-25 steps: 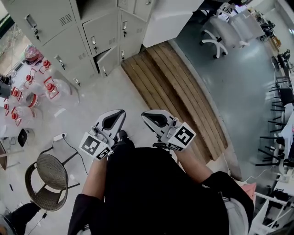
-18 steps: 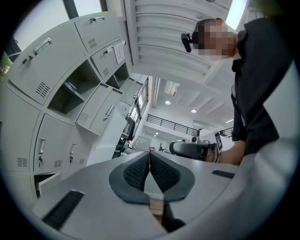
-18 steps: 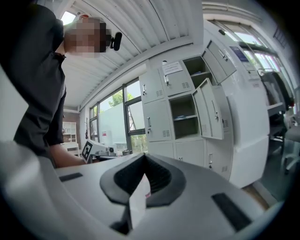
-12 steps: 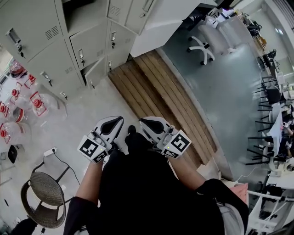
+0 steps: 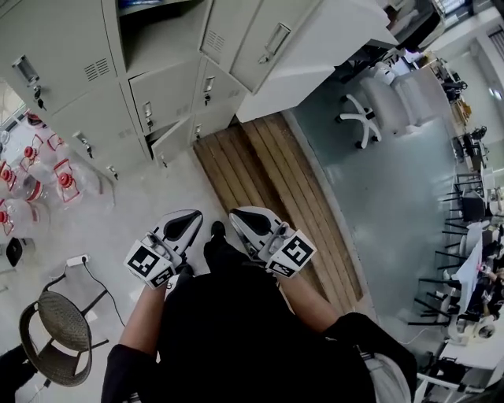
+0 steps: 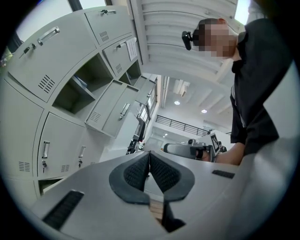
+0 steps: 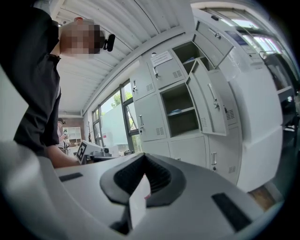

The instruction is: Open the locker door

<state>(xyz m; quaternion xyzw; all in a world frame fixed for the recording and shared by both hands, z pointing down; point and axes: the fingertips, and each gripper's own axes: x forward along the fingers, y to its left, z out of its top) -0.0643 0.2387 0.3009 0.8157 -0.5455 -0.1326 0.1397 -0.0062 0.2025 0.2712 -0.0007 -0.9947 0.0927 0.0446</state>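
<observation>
Right now we hold both grippers low in front of our body, side by side with a small gap between them, pointing toward the grey lockers [image 5: 59,59]. On the left gripper [image 6: 149,154] the ribbed pads are pressed together with nothing between them. The right gripper [image 7: 144,158] is closed too, its jaws meeting at the tips and holding no object. The lockers stand ahead of us, well apart from both grippers. One locker door [image 5: 272,39] in an upper row is swung wide outwards, next to a dark open compartment [image 5: 157,20]. A small bottom door [image 5: 171,143] hangs ajar. The door between them [image 5: 161,90] is closed. Wooden planks [image 5: 260,189] lie on the floor below the lockers. Water bottles [image 5: 63,181] with red caps crowd the left, a wicker chair [image 5: 51,338] sits behind our left arm, and a white office chair [image 5: 366,118] stands off to the right
</observation>
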